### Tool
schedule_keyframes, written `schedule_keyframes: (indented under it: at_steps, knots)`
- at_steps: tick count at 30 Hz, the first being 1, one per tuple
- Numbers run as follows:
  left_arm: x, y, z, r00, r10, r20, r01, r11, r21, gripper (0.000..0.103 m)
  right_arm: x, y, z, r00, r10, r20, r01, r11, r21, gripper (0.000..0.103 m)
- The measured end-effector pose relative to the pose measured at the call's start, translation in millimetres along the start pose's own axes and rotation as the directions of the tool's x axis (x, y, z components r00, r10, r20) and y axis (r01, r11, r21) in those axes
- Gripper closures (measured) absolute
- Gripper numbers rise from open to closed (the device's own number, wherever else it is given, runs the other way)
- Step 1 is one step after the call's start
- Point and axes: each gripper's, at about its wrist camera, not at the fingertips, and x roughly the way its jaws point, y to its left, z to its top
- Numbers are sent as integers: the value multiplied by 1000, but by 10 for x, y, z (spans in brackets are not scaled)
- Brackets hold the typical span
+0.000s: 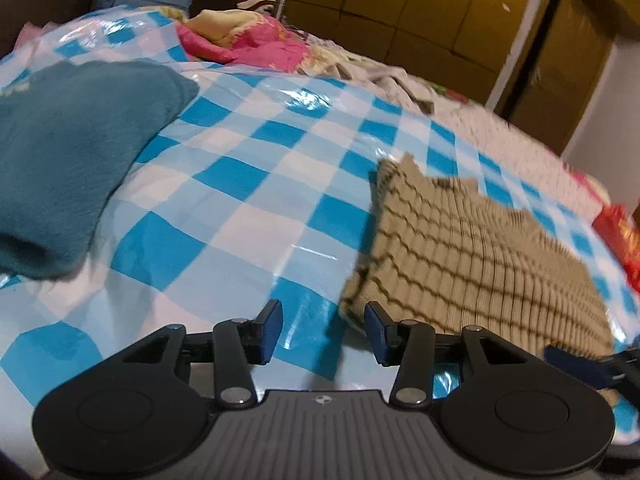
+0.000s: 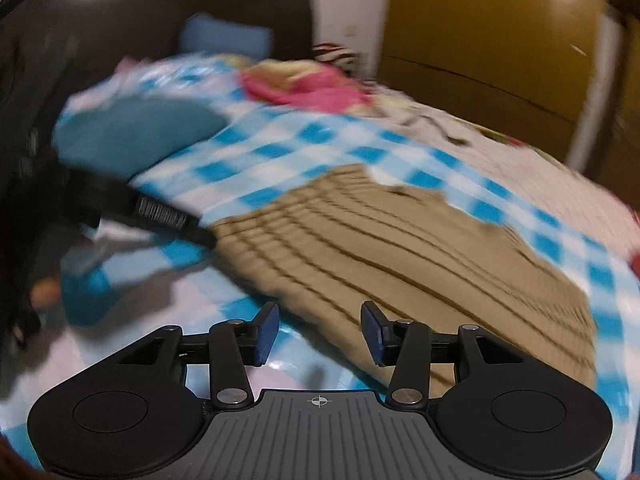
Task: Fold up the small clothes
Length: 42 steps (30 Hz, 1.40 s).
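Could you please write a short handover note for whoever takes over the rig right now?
Left gripper: open, holding nothing, low over the checkered sheet at the near left corner of the tan striped garment.
Right gripper: open, holding nothing, over the garment's near edge.
The tan garment lies fairly flat on the sheet; how far it is folded cannot be told. The teal garment sits bunched at far left.
Left to do: grip the tan garment and fold it, then probably the teal one.
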Motion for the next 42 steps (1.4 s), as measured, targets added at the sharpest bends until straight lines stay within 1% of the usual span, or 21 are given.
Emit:
schedule_keyframes:
  at_steps: [2, 5, 7, 9, 13, 18, 22, 23, 24, 25, 26, 27, 29, 30, 31, 33, 34, 36, 38, 40, 42]
  knots:
    - [-21, 66, 34, 1000, -12, -5, 12, 1000, 1, 48, 129, 148, 52, 1000, 6, -16, -7, 996, -86, 58]
    - [-55, 118, 78, 1000, -21, -2, 21, 999, 38, 48, 302, 378, 97, 999, 12, -32, -18, 977, -214, 58]
    - [-82, 172, 108, 1000, -21, 3, 21, 998, 52, 48, 401, 522, 108, 1000, 3, -23, -9, 960, -282, 58]
    - [-105, 269, 142, 1000, -23, 7, 23, 999, 42, 48, 502, 633, 117, 1000, -10, -10, 6, 947, -320, 58]
    - [-160, 459, 190, 999, -36, 17, 36, 999, 18, 48, 694, 791, 162, 999, -46, 18, 50, 936, -348, 58]
    - [-184, 600, 209, 998, -52, 28, 53, 999, -9, 48, 903, 802, 277, 994, -101, 34, 106, 949, -297, 56]
    - [-179, 657, 196, 998, -59, 30, 59, 998, -11, 48, 985, 851, 292, 986, -152, 65, 164, 941, -296, 56]
    - [-177, 679, 195, 998, -62, 29, 63, 998, -15, 48, 989, 862, 287, 984, -165, 73, 179, 937, -299, 59]
    - [-179, 701, 192, 997, -66, 26, 67, 998, -21, 48, 984, 865, 283, 983, -170, 73, 185, 935, -302, 60]
    - [-182, 714, 190, 997, -70, 24, 70, 997, -23, 48, 984, 863, 282, 983, -170, 69, 183, 935, -304, 72]
    - [-190, 722, 190, 997, -74, 24, 75, 997, -23, 48, 984, 855, 293, 985, -165, 54, 174, 938, -299, 88]
    - [-202, 728, 197, 996, -85, 26, 86, 996, -23, 48, 976, 839, 313, 986, -162, 40, 166, 944, -286, 89]
    - [-219, 737, 230, 991, -130, 31, 131, 991, -27, 47, 903, 777, 382, 988, -148, 43, 154, 958, -240, 92]
    - [-223, 746, 253, 987, -157, 34, 158, 987, -36, 46, 851, 729, 435, 990, -135, 42, 141, 970, -199, 93]
    - [-214, 749, 268, 985, -167, 34, 168, 985, -34, 46, 787, 669, 487, 992, -118, 44, 123, 980, -155, 94]
    - [-174, 713, 292, 988, -150, 30, 150, 989, -10, 46, 635, 475, 592, 995, -84, 53, 85, 996, -30, 95]
    - [-139, 688, 304, 989, -145, 24, 145, 989, -4, 46, 561, 343, 642, 996, -74, 59, 72, 997, 41, 95]
    - [-18, 607, 340, 985, -171, -11, 171, 985, -7, 46, 463, 105, 700, 996, -69, 63, 59, 987, 150, 95]
    - [118, 452, 366, 980, -192, -45, 193, 981, 1, 46, 380, -129, 727, 997, -52, 62, 34, 966, 255, 95]
    - [281, 219, 379, 977, -200, -76, 203, 978, 43, 46, 317, -290, 721, 997, -46, 65, 22, 947, 322, 95]
    - [481, 8, 407, 972, -208, -106, 214, 976, 47, 46, 267, -430, 695, 997, -21, 72, -9, 922, 386, 95]
